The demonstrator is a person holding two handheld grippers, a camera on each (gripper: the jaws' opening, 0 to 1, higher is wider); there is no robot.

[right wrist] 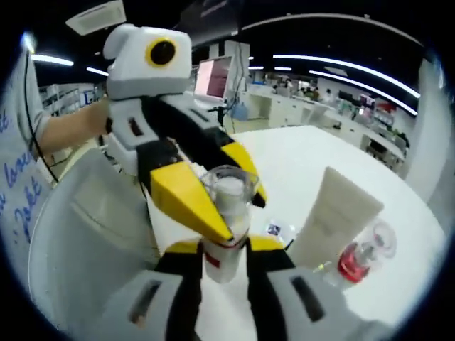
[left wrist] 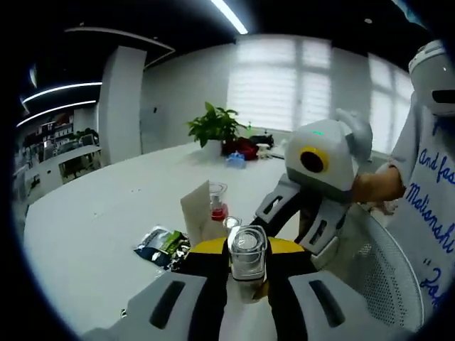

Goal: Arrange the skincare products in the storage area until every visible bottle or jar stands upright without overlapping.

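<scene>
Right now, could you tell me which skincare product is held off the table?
The clear-capped bottle, gripped by both grippers' fingers; the white tube and red-based bottle rest on the table.

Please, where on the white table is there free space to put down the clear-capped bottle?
Free: the white table left of the foil sachets, and the wide stretch toward the potted plant. Crowded: around the cream tube and red-filled bottle, near both grippers holding the clear-capped bottle.
</scene>
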